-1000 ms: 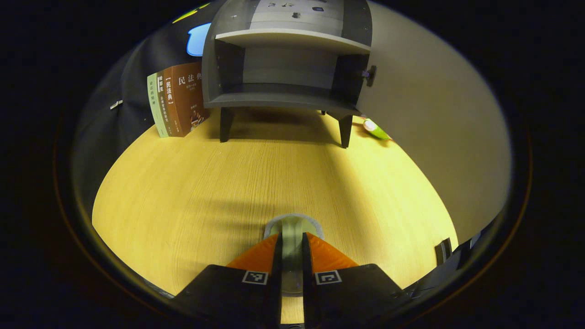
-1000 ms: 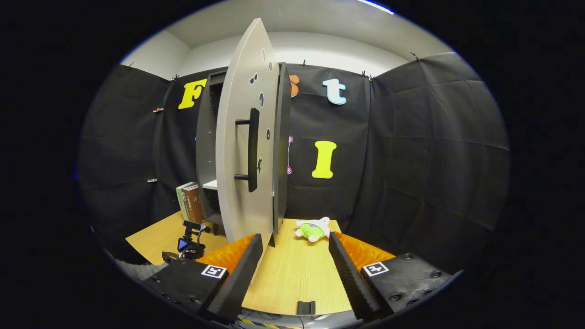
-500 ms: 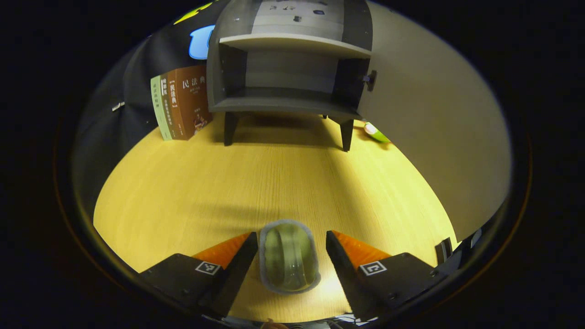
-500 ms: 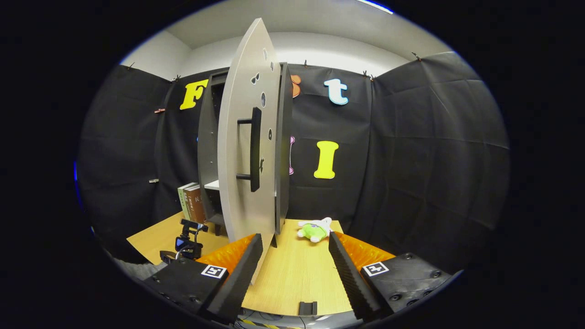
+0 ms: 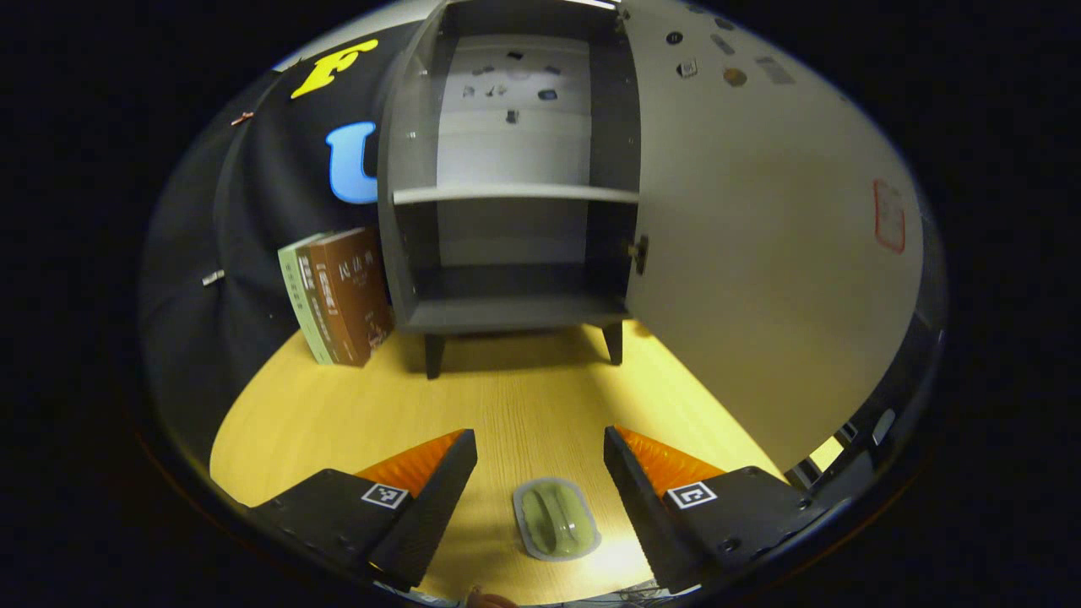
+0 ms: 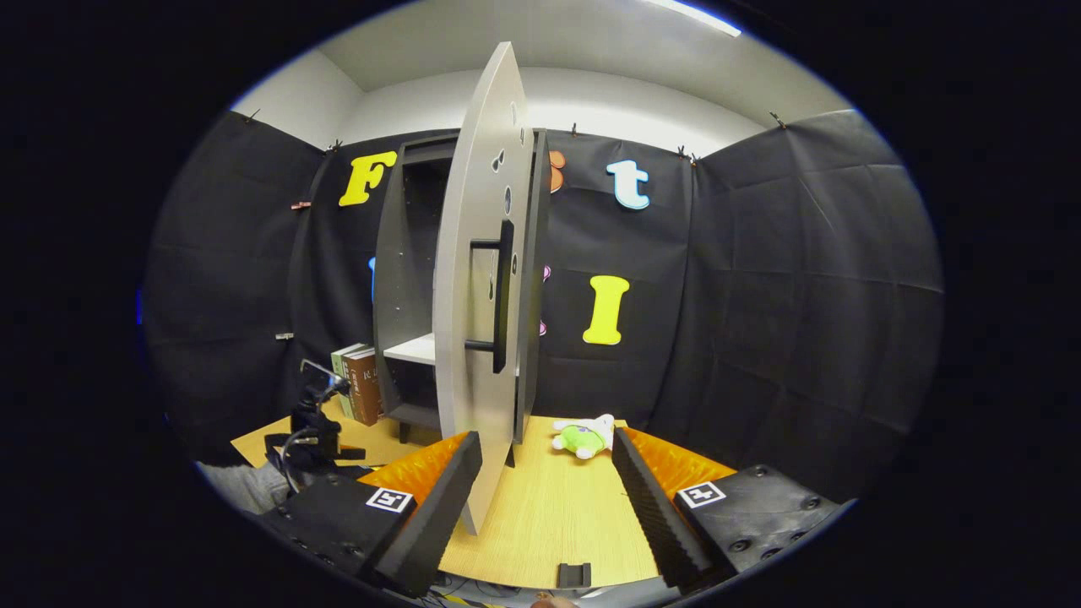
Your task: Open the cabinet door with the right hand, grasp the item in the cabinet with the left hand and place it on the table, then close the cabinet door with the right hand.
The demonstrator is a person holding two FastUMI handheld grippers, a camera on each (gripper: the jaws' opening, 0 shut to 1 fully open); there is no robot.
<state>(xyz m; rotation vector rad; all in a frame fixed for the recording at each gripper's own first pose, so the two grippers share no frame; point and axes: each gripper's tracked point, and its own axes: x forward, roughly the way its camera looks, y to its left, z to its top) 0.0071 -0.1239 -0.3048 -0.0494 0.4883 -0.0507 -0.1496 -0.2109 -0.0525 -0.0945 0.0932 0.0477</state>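
A small green oval item with a grey rim lies flat on the wooden table, free of any grip. My left gripper hovers above it, open, with the item just short of its fingertips. The grey cabinet stands behind with bare shelves, its door swung wide to the right. In the right gripper view the door is seen nearly edge-on, with a black bar handle. My right gripper is open, low and short of the door, holding nothing. The left gripper shows farther off.
Books lean left of the cabinet against the black cloth wall. A green and white plush toy lies on the table to the right of the door. The table's front edge runs just under both grippers.
My left gripper went from shut on the green item to open, leaving it on the table, then rose and tilted up toward the cabinet. The right gripper barely shifted.
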